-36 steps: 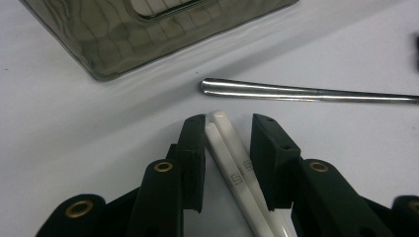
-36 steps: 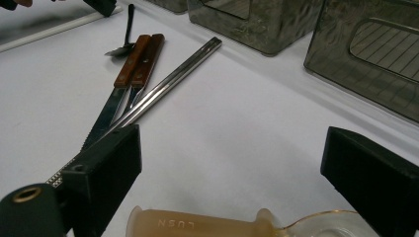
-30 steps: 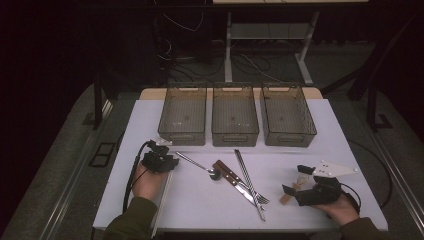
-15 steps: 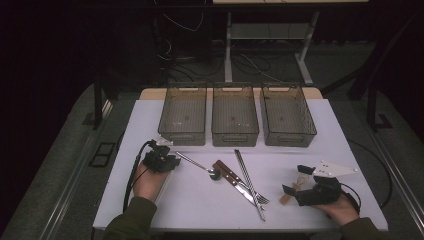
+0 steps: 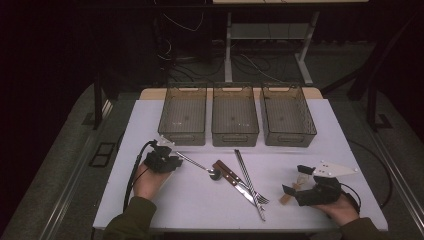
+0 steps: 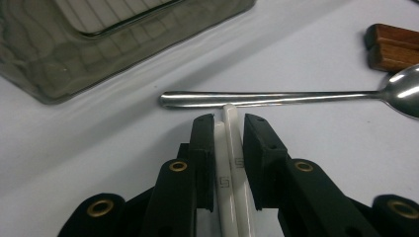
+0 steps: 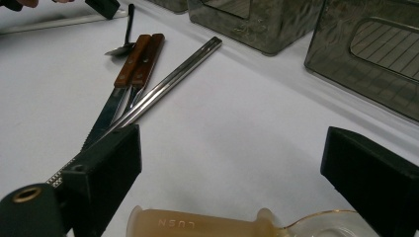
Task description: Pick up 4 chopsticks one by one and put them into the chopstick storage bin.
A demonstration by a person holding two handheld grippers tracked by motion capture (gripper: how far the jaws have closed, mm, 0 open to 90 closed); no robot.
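My left gripper (image 6: 228, 121) lies low on the white table with a pair of white chopsticks (image 6: 232, 163) between its jaws. The jaws have just been closing and now press on the chopsticks. The chopstick tips touch the handle of a steel spoon (image 6: 276, 98) lying across in front. In the high view the left gripper (image 5: 162, 159) sits at the table's left, at the spoon (image 5: 200, 165) handle's end. My right gripper (image 7: 230, 148) stands wide open over a tan-handled plastic spoon (image 7: 197, 222) on the table. From above, the right gripper (image 5: 296, 181) is at the front right.
Three smoky plastic bins (image 5: 183, 135) (image 5: 235, 135) (image 5: 287, 135) stand in a row at the back. A wood-handled knife and fork (image 5: 227, 175) and steel chopsticks (image 5: 247, 175) lie mid-table between the hands. The table's front edge is close to both hands.
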